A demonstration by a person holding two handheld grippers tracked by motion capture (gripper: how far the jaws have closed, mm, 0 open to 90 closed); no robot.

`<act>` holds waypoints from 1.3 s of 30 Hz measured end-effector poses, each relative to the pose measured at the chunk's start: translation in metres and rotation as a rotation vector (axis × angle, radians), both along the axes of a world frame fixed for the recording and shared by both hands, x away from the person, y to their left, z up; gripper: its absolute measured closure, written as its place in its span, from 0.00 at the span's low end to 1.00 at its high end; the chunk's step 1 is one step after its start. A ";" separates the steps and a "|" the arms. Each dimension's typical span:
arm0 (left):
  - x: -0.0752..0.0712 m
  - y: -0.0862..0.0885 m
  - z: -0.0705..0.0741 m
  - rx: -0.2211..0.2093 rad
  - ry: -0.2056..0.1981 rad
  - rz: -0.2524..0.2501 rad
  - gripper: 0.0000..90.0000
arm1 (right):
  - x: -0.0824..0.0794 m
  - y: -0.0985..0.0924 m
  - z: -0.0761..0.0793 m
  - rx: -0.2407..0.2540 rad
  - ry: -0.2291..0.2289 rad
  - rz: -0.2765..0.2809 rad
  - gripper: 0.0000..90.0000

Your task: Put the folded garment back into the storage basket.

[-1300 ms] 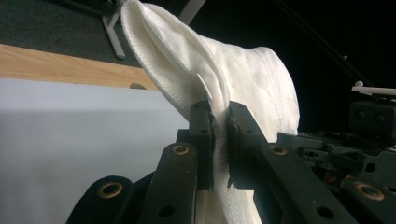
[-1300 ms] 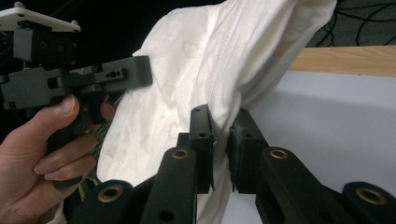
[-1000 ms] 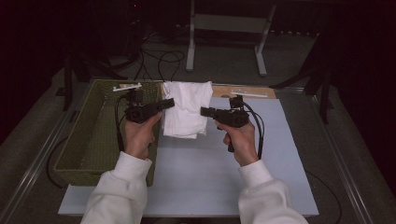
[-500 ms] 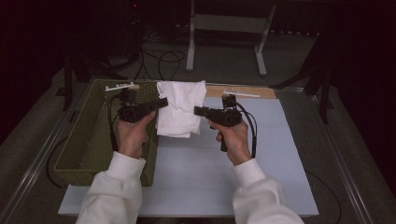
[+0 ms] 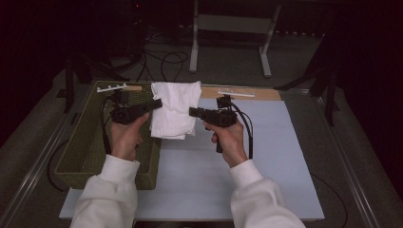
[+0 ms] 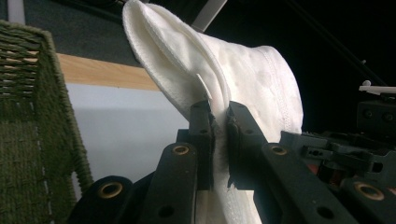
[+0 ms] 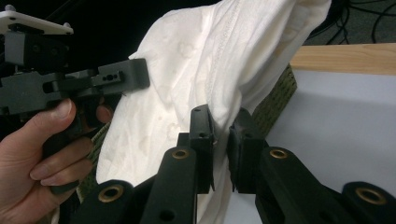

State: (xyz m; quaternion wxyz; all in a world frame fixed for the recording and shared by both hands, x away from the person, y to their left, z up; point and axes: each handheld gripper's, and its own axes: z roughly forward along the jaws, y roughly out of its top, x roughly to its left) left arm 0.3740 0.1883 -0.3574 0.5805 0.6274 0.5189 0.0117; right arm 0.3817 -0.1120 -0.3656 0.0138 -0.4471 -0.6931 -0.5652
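Note:
A white cloth [image 5: 172, 109] hangs in the air between my two grippers, above the seam of the green basket and the pale blue mat. My left gripper [image 5: 157, 103] is shut on its left edge; in the left gripper view the cloth [image 6: 243, 79] is pinched between the jaws of the left gripper [image 6: 218, 126] and rises above them. My right gripper [image 5: 192, 112] is shut on the cloth's right edge; in the right gripper view the fabric [image 7: 196, 84] runs between the jaws of the right gripper [image 7: 223, 135], and the other hand's gripper [image 7: 84, 81] holds it farther off.
A woven green basket [image 5: 88, 142] stands at the left of the table. The pale blue mat [image 5: 275, 156] covers the middle and right. A wooden strip [image 5: 242, 93] lies along the far edge. Cables and a metal stand's legs [image 5: 228, 42] are on the floor beyond.
Both grippers have drifted left with the cloth held between them, and the cloth now hangs a little more over the basket's edge.

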 end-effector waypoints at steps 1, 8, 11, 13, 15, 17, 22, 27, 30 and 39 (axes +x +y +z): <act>0.000 0.001 0.000 0.003 0.000 0.001 0.91 | 0.000 0.002 0.000 0.000 0.001 0.000 0.91; 0.000 0.011 -0.002 0.009 0.006 0.010 0.91 | 0.002 0.011 -0.002 -0.002 -0.003 0.009 0.91; 0.000 0.015 -0.003 0.011 0.010 0.011 0.92 | 0.002 0.015 -0.003 -0.006 -0.003 0.014 0.91; -0.001 0.017 -0.003 0.011 0.011 0.015 0.91 | 0.003 0.018 -0.003 -0.009 -0.002 0.016 0.91; -0.001 0.019 -0.003 0.015 0.011 0.014 0.92 | 0.003 0.019 -0.003 -0.008 -0.001 0.016 0.91; -0.001 0.022 -0.003 0.017 0.012 0.017 0.91 | 0.003 0.023 -0.004 -0.009 0.002 0.019 0.91; -0.001 0.030 -0.004 0.023 0.016 0.027 0.92 | 0.004 0.032 -0.006 -0.006 0.007 0.021 0.91; -0.002 0.038 -0.005 0.032 0.018 0.029 0.91 | 0.005 0.039 -0.009 -0.002 0.015 0.027 0.91; -0.003 0.043 -0.005 0.036 0.018 0.035 0.91 | 0.005 0.044 -0.011 0.004 0.020 0.032 0.91; -0.006 0.057 -0.007 0.044 0.023 0.055 0.91 | 0.004 0.060 -0.015 0.004 0.023 0.050 0.91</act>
